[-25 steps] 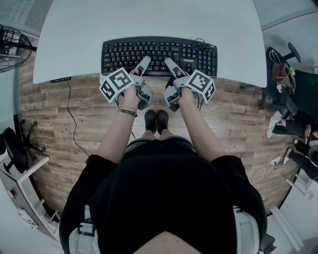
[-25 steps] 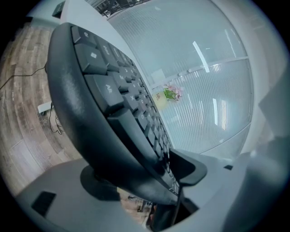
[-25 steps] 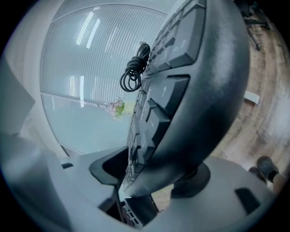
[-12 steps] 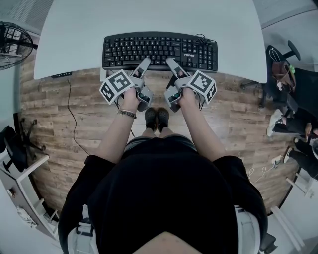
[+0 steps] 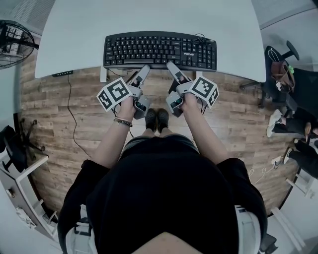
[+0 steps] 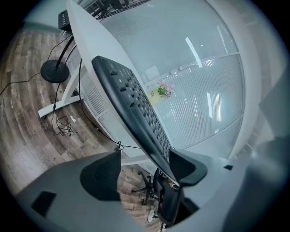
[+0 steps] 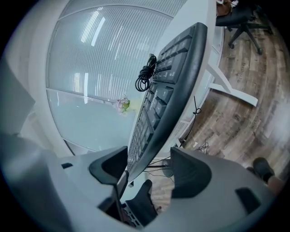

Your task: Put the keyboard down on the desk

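Desk (image 5: 149,15): white, curved near edge. Keyboard (image 5: 160,49) lies flat on it at 12 o'clock, along that edge.

Left gripper (image 5: 143,70) is at the keyboard's 7 o'clock and right gripper (image 5: 171,65) at its 5 o'clock. Both jaw pairs are spread wide and clamp nothing.

Judged rigid, light, smooth plastic. Best hold is the front rim. Coiled cable (image 5: 200,43) sits at 1 o'clock.

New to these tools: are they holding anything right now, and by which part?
Nothing is gripped. The left hand-held gripper and the right hand-held gripper have jaws apart around the front edge of the keyboard, which lies on the desk.
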A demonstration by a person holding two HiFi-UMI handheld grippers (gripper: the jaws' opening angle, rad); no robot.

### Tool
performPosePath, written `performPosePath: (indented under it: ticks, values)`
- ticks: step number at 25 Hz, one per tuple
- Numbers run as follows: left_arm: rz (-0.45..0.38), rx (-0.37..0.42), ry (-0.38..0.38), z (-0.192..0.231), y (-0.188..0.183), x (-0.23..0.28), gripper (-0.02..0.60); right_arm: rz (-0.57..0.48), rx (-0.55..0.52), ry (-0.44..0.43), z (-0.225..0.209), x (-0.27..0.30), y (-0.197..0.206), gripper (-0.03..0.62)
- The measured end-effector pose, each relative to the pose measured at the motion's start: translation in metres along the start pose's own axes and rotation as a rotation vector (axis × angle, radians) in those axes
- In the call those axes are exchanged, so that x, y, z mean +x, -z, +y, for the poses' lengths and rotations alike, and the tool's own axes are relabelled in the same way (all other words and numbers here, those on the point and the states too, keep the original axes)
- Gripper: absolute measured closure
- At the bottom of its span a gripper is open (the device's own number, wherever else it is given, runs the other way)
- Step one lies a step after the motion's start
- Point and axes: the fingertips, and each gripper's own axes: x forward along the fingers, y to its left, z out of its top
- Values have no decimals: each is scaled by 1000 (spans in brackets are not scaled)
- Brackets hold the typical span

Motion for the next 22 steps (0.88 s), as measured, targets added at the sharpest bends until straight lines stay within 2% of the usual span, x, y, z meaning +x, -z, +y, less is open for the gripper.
performPosePath:
  ticks: [11, 19, 22]
  values:
    - [-7, 235, 46, -40, -7, -24, 249, 35, -137, -79, 46, -21, 14, 313]
    - [-32, 358, 97, -72, -18, -31, 249, 15, -174, -126, 68, -33, 9, 319]
    - [-31, 357, 131, -85, -19, -35, 249, -7, -184, -157, 77, -34, 7, 324]
